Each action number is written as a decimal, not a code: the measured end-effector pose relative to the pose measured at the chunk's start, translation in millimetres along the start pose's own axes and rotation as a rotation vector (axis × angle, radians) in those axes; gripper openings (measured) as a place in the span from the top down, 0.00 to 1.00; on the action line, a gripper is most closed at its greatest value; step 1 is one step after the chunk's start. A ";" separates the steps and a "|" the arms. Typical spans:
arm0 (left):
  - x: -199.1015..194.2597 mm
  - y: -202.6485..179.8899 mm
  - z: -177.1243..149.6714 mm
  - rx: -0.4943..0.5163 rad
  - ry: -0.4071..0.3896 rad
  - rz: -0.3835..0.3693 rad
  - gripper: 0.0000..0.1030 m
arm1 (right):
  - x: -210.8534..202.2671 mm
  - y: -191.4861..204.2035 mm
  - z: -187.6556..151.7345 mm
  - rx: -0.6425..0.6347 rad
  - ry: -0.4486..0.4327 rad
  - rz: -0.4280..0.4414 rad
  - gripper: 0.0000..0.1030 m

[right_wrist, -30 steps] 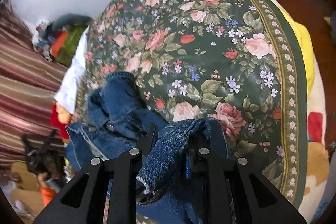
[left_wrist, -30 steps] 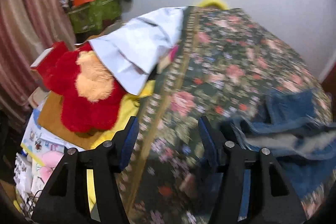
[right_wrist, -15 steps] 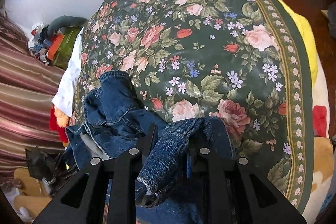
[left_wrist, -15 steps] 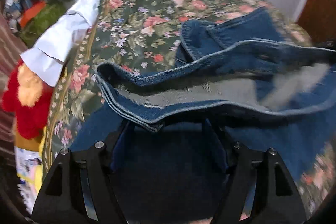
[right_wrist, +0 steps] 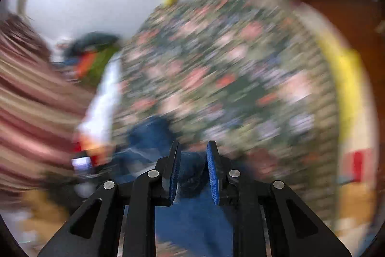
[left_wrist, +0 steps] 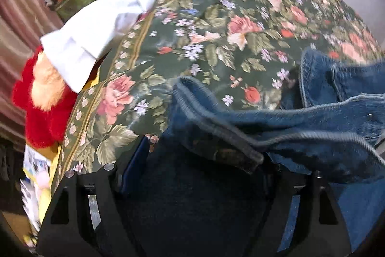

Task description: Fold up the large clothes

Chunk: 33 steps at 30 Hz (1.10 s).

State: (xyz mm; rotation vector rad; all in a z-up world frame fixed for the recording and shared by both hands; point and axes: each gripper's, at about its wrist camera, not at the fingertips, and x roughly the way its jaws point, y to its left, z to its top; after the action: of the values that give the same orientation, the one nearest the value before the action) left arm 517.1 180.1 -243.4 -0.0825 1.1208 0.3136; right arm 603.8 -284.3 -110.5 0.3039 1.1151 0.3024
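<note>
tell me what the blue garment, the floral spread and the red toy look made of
Garment: blue denim, matte, with a coarse weave, thick stitched seams and a metal rivet. Spread: looks like printed woven cloth, matte, roses on dark green with a patterned border; the fibre can't be told. Toy: plush, with long fuzzy red pile and a tan patch.

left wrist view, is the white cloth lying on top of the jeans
No, the white cloth hangs at the floral bedspread's far-left edge, apart from the jeans.
</note>
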 end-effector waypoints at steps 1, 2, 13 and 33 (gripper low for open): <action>-3.1 5.9 0.9 -0.021 -0.010 -0.002 0.25 | -7.7 0.3 -6.1 -0.030 -0.013 -0.024 0.83; -8.3 10.1 1.4 -0.033 -0.024 0.001 0.25 | -11.4 1.0 -10.7 -0.048 -0.015 -0.028 0.83; -86.4 32.9 -6.8 -0.040 -0.151 -0.064 0.25 | 23.0 76.7 -103.8 -0.408 0.120 -0.018 0.83; -54.0 39.1 -80.3 0.106 -0.074 -0.067 0.21 | 60.6 104.3 -49.5 -0.244 -0.089 -0.196 0.83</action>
State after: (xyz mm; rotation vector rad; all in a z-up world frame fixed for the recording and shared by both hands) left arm 414.4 188.4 -226.6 -0.0147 1.0571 0.1960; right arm 574.6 -160.8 -140.6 -0.0088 0.9998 0.2452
